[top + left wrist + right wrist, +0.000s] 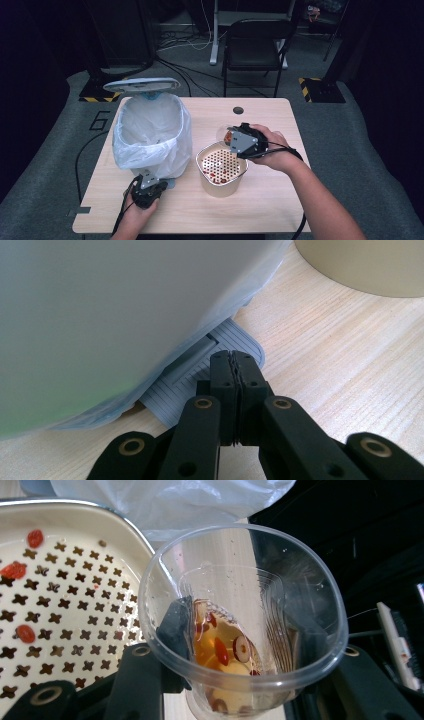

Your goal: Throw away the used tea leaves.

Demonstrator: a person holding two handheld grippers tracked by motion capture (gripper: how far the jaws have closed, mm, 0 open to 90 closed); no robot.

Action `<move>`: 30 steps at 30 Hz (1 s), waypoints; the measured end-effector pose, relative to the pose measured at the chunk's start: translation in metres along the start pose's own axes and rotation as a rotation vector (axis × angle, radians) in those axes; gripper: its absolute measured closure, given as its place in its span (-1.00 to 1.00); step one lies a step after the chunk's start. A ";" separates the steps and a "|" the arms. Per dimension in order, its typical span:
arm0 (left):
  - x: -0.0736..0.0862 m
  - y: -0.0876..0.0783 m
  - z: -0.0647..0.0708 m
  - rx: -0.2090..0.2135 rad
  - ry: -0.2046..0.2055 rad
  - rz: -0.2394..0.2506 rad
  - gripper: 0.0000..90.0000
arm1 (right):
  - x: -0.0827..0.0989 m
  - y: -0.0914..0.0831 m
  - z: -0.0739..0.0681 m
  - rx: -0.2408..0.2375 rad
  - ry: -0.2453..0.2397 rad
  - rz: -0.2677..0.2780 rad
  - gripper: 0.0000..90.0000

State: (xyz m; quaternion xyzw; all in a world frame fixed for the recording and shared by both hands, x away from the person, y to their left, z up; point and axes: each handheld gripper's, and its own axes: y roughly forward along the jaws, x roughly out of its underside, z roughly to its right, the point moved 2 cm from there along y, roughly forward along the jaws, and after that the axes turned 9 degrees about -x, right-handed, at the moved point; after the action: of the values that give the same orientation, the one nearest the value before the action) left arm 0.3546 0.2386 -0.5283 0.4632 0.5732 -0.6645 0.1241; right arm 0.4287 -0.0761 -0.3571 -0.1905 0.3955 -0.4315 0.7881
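A clear plastic cup (240, 605) holds amber liquid with red berries and pale slices. My right gripper (242, 635) is shut on it, one pad on each side of its wall. In the high view the cup (226, 135) is tilted in the right gripper (231, 137) over the rim of a beige perforated strainer pot (221, 167). A few red berries lie on the strainer (65, 605). My left gripper (235, 359) is shut with nothing between its jaws, and its tips rest on the grey ribbed pedal (195, 385) of the bin. The bin's lid (141, 85) stands raised.
The bin (150, 132) is lined with a white plastic bag and stands at the table's left, with the left gripper (151, 178) at its base. The table (270, 200) has a small round hole near its far edge. A black chair (255, 45) stands beyond the table.
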 end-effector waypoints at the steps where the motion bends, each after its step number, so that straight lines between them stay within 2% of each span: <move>1: 0.000 0.000 0.000 0.000 0.000 0.000 0.97 | -0.001 0.000 -0.001 0.001 -0.015 -0.008 0.19; 7: 0.000 0.000 0.000 0.001 0.000 0.000 0.97 | -0.007 0.001 -0.009 0.009 -0.102 -0.045 0.20; 15: 0.000 0.000 0.000 0.001 0.001 0.000 0.97 | -0.008 0.002 -0.013 0.012 -0.167 -0.100 0.20; 20: 0.000 0.000 0.000 0.001 0.001 0.000 0.97 | -0.007 0.003 -0.015 0.016 -0.199 -0.114 0.20; 21: 0.000 0.000 0.000 0.001 0.001 0.000 0.97 | -0.008 0.004 -0.017 0.020 -0.224 -0.131 0.20; 28: 0.000 0.000 0.000 0.001 0.002 0.000 0.97 | -0.011 0.007 -0.020 0.036 -0.298 -0.167 0.20; 30: 0.000 0.000 0.000 0.001 0.000 0.001 0.97 | -0.013 0.008 -0.023 0.042 -0.342 -0.187 0.20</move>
State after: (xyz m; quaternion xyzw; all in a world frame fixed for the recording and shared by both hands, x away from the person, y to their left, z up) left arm 0.3546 0.2387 -0.5283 0.4634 0.5726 -0.6648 0.1240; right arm 0.4109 -0.0599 -0.3707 -0.2802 0.2274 -0.4723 0.8042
